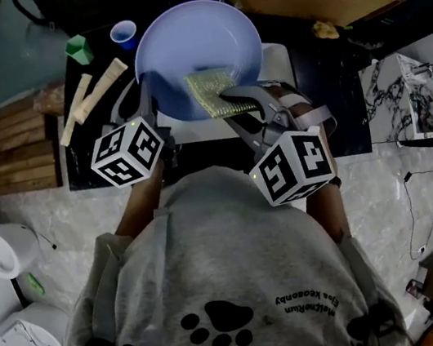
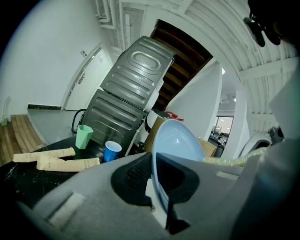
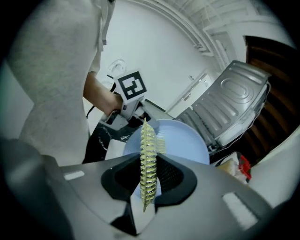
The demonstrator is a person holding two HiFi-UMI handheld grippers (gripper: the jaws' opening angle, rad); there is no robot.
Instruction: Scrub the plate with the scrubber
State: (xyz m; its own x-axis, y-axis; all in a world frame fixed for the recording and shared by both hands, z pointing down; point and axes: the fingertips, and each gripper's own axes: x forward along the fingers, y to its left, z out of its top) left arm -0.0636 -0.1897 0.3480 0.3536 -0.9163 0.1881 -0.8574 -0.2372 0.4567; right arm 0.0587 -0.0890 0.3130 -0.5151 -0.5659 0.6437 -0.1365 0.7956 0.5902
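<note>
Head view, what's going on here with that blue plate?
A person works with a handheld gripper in each hand. The left claw is clamped on the rim of a light blue plate, holding it tilted. The right claw pinches a yellow-green scrubber, which appears to lie against the plate's inner face near its lower edge.

Left gripper [image 1: 145, 99] clamps plate [image 1: 201, 38]; right gripper [image 1: 233, 97] clamps scrubber [image 1: 209, 91].

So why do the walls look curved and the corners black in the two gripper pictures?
Left gripper view: a wide-angle lens bows straight wall lines and blackens the corners; the plate shows a soft sheen. Right gripper view: same bending and dark corners; the scrubber is sharp, the near grey sweatshirt blurry. Head view: milder bending, even light.
</note>
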